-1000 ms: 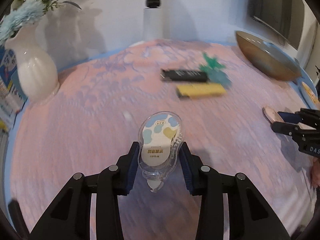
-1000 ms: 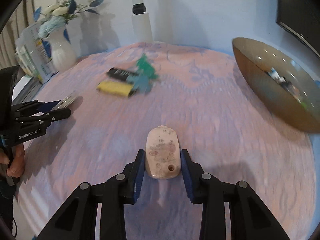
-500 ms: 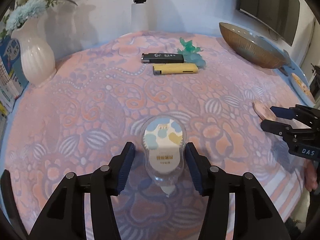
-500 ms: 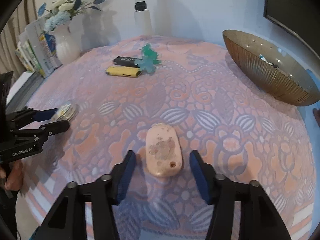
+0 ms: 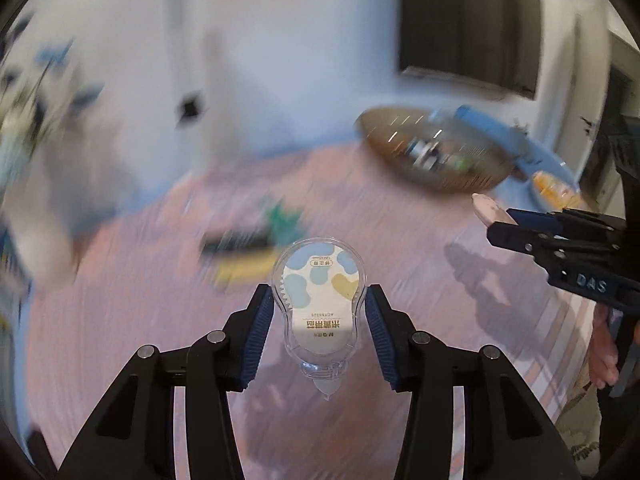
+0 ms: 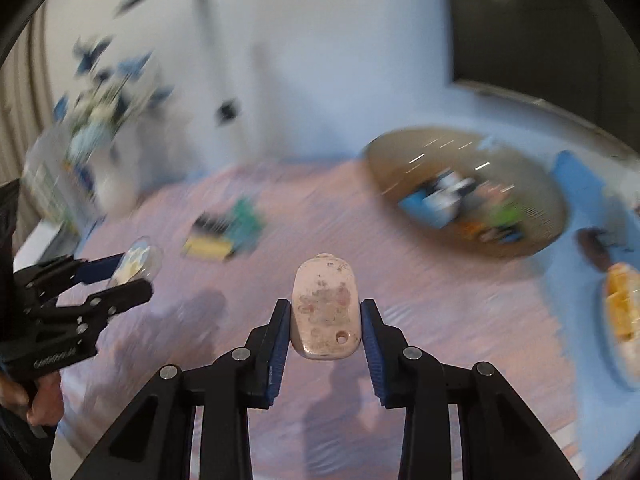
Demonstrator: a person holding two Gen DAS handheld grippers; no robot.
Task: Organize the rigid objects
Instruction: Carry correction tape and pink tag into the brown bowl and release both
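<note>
Both loads airborne: left claw (image 5: pixel 319 316) closing on tape dispenser (image 5: pixel 319 305), right claw (image 6: pixel 325 321) closing on pink tag (image 6: pixel 325 311); next, over to bowl (image 6: pixel 532 152).

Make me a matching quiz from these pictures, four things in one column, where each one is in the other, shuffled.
Things:
1. clear plastic correction tape with blue and yellow spots
2. pink oval stone-like piece
3. yellow flat bar
4. brown ribbed bowl

Places:
A. lying on the pink cloth beside a green item
B. between the right gripper's pads
C. between the left gripper's pads
D. standing at the far right of the table, holding small items

Pairs: 1-C, 2-B, 3-A, 4-D
</note>
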